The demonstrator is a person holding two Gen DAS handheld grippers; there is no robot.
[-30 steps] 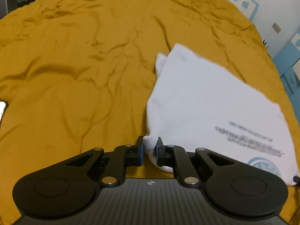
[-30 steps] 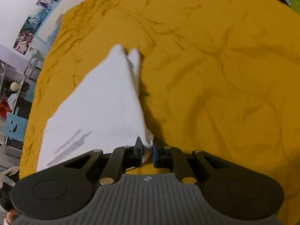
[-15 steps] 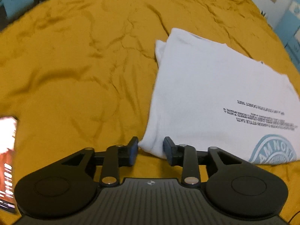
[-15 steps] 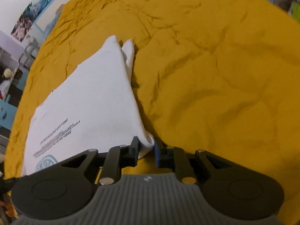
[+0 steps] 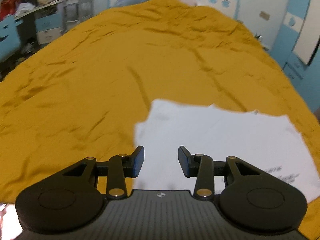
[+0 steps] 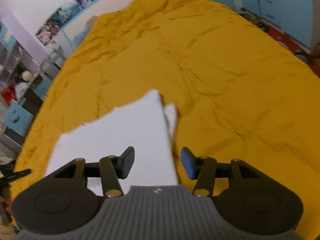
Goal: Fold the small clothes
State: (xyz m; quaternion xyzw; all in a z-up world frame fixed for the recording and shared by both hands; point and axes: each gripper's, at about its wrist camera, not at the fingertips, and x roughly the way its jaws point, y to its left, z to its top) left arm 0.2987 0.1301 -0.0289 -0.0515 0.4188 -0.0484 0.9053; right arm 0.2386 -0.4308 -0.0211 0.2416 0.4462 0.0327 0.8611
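With both sets of fingers spread wide and holding nothing, the left gripper (image 5: 161, 161) and the right gripper (image 6: 157, 165) hang above the near edge of a white T-shirt (image 5: 230, 140) that lies folded flat on a mustard-yellow bedspread (image 5: 100, 80). No cloth sits between the blue pads (image 5: 140, 161) of either tool.

From the left wrist view, the shirt's near left corner lies just beyond and between the open fingers, with the body of the garment running off to the right and dark printed lettering (image 5: 284, 175) showing near the right-hand finger linkage. From the right wrist view, the shirt's right edge runs from between the fingers toward the far side, where a narrow flap (image 6: 172, 118), probably a sleeve or an under-layer, peeks out just right of the top layer.

By the look of it, a fold is already in place: the garment reads as a roughly rectangular panel with more than one layer. Whether another fold is wanted cannot be told; the exposed flap and the uneven far edge suggest some tidying or a further halving may remain. Motion blur softens both views.

Beyond the bed stand blue-trimmed walls, shelving (image 5: 40, 10) at far left, and posters (image 6: 60, 22) on the wall.
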